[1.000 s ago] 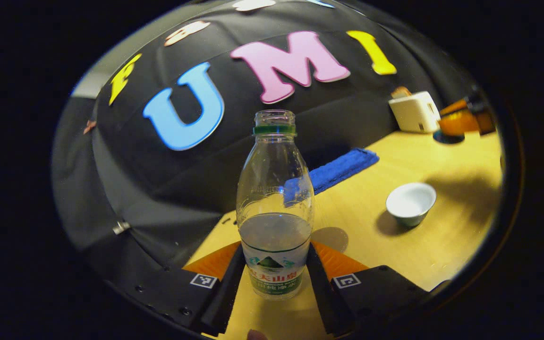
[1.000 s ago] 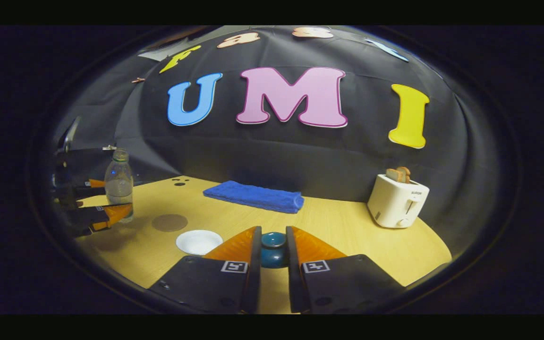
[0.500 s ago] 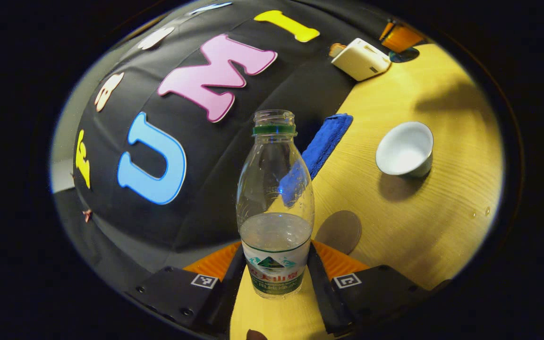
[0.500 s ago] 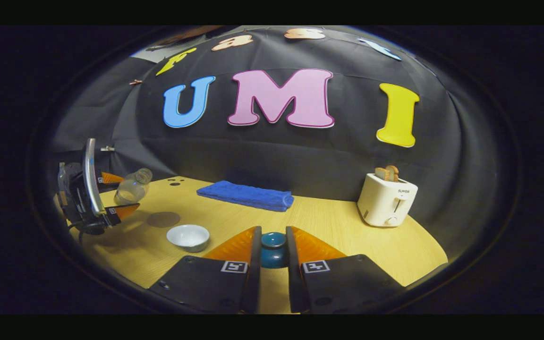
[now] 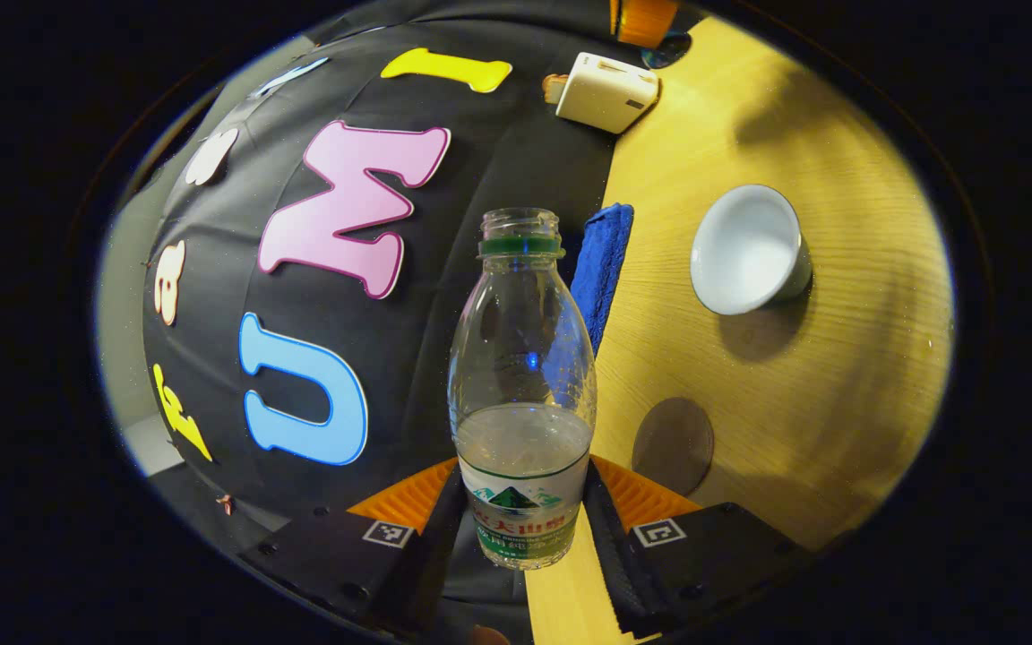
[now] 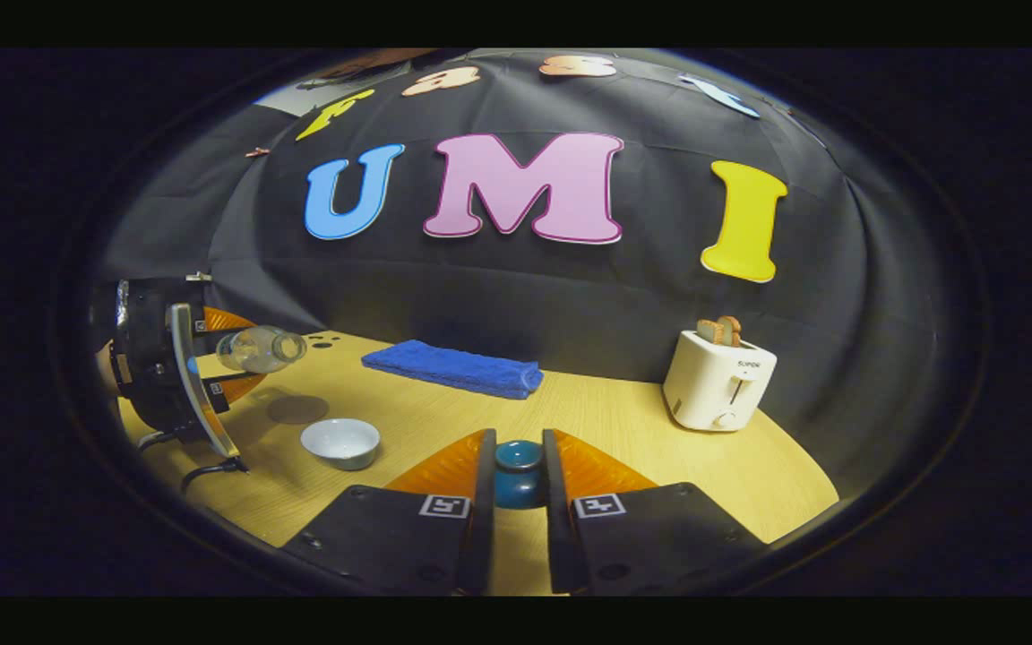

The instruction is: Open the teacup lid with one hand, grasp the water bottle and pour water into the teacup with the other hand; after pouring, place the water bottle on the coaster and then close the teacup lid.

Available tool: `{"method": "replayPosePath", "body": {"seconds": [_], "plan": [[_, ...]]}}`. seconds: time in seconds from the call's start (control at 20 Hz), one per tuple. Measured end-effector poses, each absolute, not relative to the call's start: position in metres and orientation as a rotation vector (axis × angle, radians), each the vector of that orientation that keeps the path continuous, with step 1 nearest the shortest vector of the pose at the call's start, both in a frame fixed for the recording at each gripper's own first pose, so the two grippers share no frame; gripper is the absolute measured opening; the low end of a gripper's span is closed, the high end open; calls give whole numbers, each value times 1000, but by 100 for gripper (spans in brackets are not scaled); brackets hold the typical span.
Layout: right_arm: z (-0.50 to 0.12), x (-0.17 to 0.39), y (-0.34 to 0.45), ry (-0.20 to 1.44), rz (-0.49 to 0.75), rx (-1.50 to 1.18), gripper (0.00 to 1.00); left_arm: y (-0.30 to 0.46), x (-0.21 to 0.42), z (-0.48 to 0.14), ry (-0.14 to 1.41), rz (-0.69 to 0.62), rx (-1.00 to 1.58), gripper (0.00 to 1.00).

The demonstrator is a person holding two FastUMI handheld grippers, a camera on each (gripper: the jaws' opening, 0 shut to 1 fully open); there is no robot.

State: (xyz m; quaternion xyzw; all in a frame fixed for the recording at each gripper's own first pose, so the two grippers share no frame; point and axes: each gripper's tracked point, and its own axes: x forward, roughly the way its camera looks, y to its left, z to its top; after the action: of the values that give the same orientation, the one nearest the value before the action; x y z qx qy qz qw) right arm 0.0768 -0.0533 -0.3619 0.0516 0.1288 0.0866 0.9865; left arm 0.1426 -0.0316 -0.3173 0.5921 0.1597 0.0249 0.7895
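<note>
- The left gripper (image 5: 523,528) clamps the water bottle (image 5: 522,385) at its labelled lower body, one finger on each side. The low grip leaves the uncapped neck free for pouring.
- In the right gripper view, the water bottle (image 6: 258,348) lies nearly horizontal, neck pointing toward the teacup (image 6: 340,442). Judgement: the pour is beginning; no stream is visible.
- The teacup (image 5: 747,250) stands open on the table (image 5: 838,376), its white interior exposed.
- The right gripper (image 6: 518,502) pinches the teacup lid (image 6: 517,473) between narrow-set fingers, away from the cup. This keeps the rim unobstructed.
- The coaster (image 5: 673,445) lies bare near the cup, ready to receive the bottle.
- A blue towel (image 6: 453,368) and a toaster (image 6: 720,389) stand farther back.
</note>
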Motion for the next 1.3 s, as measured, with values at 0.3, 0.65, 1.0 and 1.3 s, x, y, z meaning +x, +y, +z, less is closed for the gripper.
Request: {"method": "replayPosePath", "body": {"seconds": [0.3,0.65,1.0,1.3], "plan": [[-361,74,-56,255,171,92,32,-22,143,-319,369,46,1443,74],[-361,74,-59,251,170,88,27,-20,147,-321,366,22,1563,74],[-364,75,-61,256,173,75,28,-20,155,-317,320,28,1659,74],[-364,75,-63,252,168,77,28,-21,156,-316,301,20,1691,74]]}}
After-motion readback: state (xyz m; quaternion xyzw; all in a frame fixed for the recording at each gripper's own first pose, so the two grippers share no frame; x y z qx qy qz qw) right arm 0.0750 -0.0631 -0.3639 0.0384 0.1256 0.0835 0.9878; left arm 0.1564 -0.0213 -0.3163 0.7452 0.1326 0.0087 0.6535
